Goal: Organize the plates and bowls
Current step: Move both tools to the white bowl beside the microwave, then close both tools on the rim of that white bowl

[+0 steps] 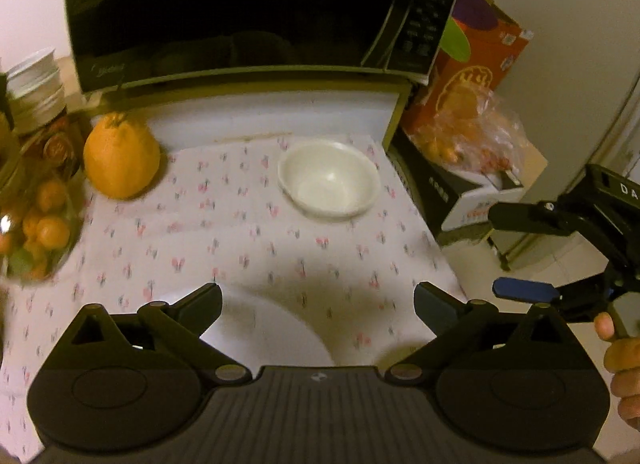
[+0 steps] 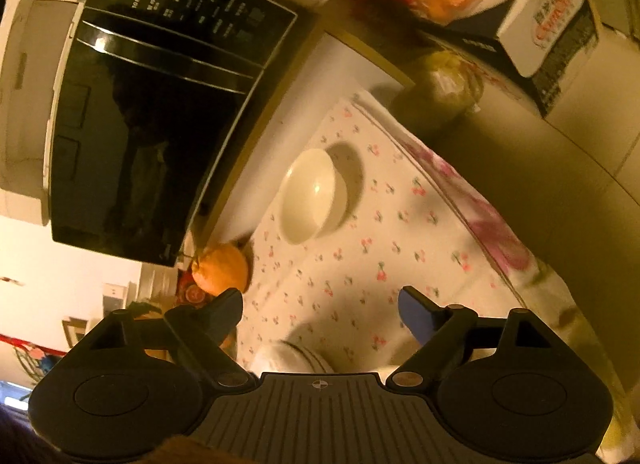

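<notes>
Bowl [image 1: 329, 179] looks stiff, glazed, slippery (breakable); pinch its rim. Left gripper [image 1: 318, 304] and right gripper [image 2: 320, 310] gape wide, empty.

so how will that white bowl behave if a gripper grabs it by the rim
The bowl looks glossy and rigid, so probably slick and chippable. It stands upright on a loose cloth, so a push may drag the cloth along. Its flared rim should take a pinch, though it may tilt.
</notes>
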`<state>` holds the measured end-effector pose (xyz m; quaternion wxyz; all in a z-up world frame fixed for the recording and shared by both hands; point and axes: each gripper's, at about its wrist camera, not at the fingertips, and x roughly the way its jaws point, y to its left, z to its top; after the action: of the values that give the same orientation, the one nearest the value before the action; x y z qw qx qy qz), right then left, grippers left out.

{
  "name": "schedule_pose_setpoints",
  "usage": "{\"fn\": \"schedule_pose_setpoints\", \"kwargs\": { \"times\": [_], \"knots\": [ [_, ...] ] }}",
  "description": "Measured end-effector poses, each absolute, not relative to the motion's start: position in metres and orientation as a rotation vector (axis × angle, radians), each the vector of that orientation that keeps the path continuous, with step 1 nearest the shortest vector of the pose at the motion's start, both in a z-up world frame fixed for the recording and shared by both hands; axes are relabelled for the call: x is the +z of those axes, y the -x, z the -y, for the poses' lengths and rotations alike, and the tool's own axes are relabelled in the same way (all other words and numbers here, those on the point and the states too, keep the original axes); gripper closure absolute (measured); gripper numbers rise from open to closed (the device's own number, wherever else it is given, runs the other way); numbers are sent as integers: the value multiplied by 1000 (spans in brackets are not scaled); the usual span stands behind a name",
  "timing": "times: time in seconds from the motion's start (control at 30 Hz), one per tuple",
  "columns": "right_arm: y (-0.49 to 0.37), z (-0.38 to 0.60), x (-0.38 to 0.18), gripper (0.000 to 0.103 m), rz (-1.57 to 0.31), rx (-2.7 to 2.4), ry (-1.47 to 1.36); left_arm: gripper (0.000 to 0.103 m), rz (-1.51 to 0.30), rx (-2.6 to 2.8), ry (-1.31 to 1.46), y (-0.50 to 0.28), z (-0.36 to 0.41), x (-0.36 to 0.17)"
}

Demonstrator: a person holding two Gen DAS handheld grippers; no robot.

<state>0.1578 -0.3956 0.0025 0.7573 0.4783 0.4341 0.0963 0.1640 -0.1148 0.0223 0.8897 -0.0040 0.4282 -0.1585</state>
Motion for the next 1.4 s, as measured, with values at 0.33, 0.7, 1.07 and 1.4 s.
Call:
{"fn": "schedule_pose_setpoints", "kwargs": {
  "times": [0.33, 0.7, 1.07, 1.4],
  "knots": [
    [-205, 388, -16, 16, -929, 269, -1068, 1, -845, -396, 71, -224, 106, 8],
    [-241, 378, -52, 17, -932, 264, -1070, 16, -884, -487, 134, -283, 102, -27],
    [-257, 369, -69, 56, -906, 236, -1049, 41, -895, -508, 216, -309, 96, -50],
    [-263, 361, -74, 77, -890, 235, -1010, 63, -888, -496, 249, -314, 93, -54]
  ]
}}
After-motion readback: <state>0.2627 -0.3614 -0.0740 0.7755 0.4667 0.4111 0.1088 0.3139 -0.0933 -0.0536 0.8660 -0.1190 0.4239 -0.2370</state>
